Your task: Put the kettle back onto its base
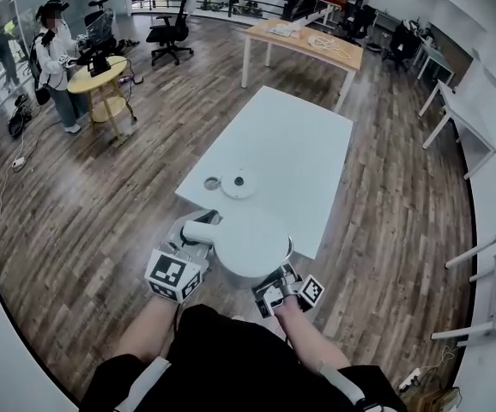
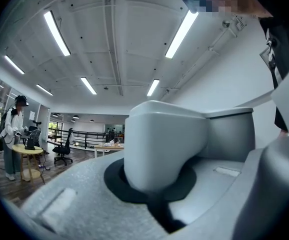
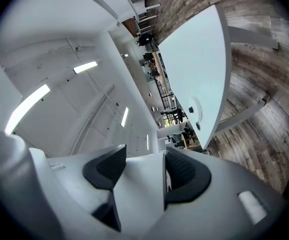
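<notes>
The white kettle (image 1: 250,244) hangs over the near end of the white table (image 1: 299,144), held between my two grippers. Its handle (image 1: 202,223) points left, and my left gripper (image 1: 193,244) is shut on it. In the left gripper view the thick white handle (image 2: 164,144) fills the space between the dark pads (image 2: 115,181). My right gripper (image 1: 277,281) grips the kettle's near right side; a white edge of the kettle (image 3: 140,184) sits between its pads (image 3: 184,176). The round white base (image 1: 238,184) lies on the table beyond the kettle.
A small round disc (image 1: 212,183) lies just left of the base. Behind the table stand a wooden desk (image 1: 304,41) and an office chair (image 1: 169,33). A person (image 1: 55,63) stands by a round yellow table (image 1: 98,80) at far left. White furniture (image 1: 481,292) lines the right.
</notes>
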`<state>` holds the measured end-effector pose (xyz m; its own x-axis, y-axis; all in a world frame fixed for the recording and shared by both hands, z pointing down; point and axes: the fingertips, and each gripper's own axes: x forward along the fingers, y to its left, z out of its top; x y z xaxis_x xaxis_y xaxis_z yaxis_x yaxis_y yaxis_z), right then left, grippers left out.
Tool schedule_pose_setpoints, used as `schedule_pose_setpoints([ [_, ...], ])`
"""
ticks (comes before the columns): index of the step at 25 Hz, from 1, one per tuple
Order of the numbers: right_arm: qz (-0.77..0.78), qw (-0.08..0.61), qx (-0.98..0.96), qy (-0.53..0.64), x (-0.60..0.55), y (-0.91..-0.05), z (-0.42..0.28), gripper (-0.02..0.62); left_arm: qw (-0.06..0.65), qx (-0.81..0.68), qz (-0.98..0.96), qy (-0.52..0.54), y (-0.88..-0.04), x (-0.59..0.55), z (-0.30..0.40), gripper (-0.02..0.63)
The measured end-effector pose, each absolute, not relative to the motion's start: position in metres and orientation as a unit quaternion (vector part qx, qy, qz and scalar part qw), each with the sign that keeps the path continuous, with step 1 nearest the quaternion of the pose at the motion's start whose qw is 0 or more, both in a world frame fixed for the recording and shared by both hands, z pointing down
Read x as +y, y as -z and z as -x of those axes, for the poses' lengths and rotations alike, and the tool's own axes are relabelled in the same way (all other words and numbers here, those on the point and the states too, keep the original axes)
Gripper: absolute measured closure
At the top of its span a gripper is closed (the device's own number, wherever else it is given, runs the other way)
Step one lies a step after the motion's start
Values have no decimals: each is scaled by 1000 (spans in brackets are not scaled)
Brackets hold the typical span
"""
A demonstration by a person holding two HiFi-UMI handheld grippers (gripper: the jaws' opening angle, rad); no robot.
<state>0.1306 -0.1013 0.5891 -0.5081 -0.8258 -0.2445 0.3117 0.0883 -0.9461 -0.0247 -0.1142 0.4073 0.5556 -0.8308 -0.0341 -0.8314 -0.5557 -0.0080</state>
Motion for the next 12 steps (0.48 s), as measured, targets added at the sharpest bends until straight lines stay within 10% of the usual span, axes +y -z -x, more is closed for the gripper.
schedule_pose_setpoints([
  [12,227,456,591,625,-159,-582,-120,348,18,454,891,-21,-402,-174,35,606],
])
